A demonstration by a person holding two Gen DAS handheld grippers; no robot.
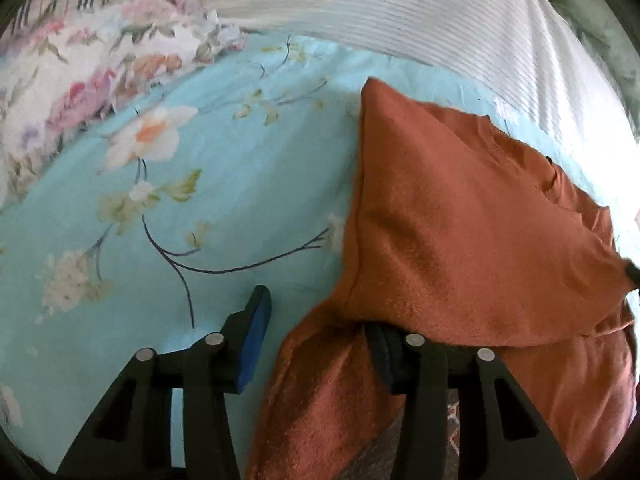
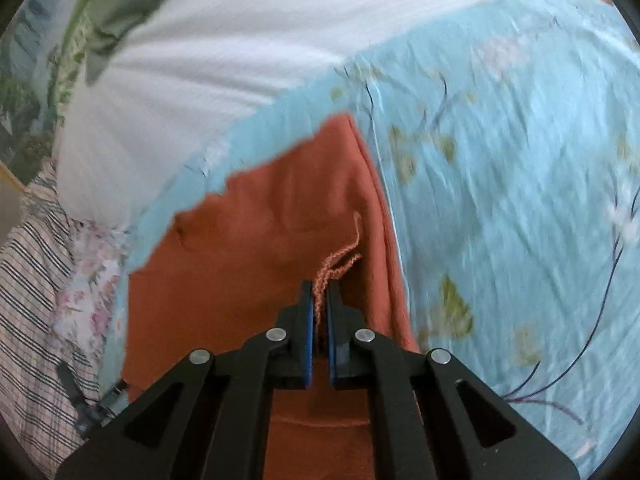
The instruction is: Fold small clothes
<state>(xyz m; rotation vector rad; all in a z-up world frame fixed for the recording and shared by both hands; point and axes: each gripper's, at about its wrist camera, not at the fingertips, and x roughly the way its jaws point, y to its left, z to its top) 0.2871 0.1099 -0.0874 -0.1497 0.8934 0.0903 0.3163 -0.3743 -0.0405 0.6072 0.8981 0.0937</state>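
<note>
Left gripper: fingers spread wide; the right finger is buried under the cloth, the left finger bare.
Right gripper: fingers clenched on a frayed cord of the cloth, seen only here.
Cloth: one, rust-orange, on the sheet.
Pillow: one, beyond.

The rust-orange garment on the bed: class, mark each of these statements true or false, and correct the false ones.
1. The rust-orange garment lies on a light blue floral sheet. True.
2. The left gripper is clamped shut. False: its jaws stand wide apart, with cloth draped over one finger.
3. The right gripper pinches orange fabric with a frayed thread. True.
4. The garment is green. False: it is rust-orange.
</note>
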